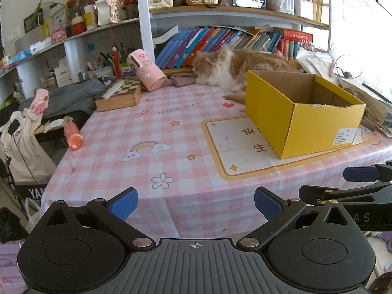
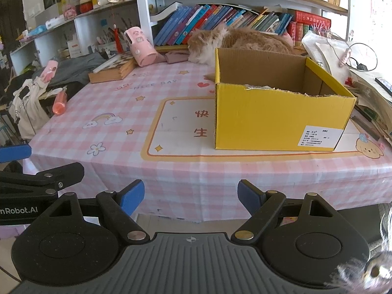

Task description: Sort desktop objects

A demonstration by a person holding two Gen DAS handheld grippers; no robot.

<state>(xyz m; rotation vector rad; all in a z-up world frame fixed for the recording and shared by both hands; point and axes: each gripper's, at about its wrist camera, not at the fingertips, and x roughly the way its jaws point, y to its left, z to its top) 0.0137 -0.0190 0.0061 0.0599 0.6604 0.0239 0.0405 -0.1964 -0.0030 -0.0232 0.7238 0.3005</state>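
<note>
A yellow cardboard box (image 1: 303,120) stands open on the pink checked tablecloth (image 1: 152,132), right of centre; it also shows in the right wrist view (image 2: 276,120). A pink cylindrical case (image 1: 145,69) lies tipped against a wooden chess box (image 1: 120,96) at the back left. My left gripper (image 1: 196,204) is open and empty before the table's front edge. My right gripper (image 2: 191,197) is open and empty, also before the front edge. Each gripper shows at the side of the other's view.
An orange-and-white cat (image 1: 235,67) lies behind the yellow box, by a row of books (image 1: 215,42). An orange bottle (image 1: 73,136) sits off the table's left edge. Papers and cables (image 1: 343,73) pile up at the right. Shelves rise behind.
</note>
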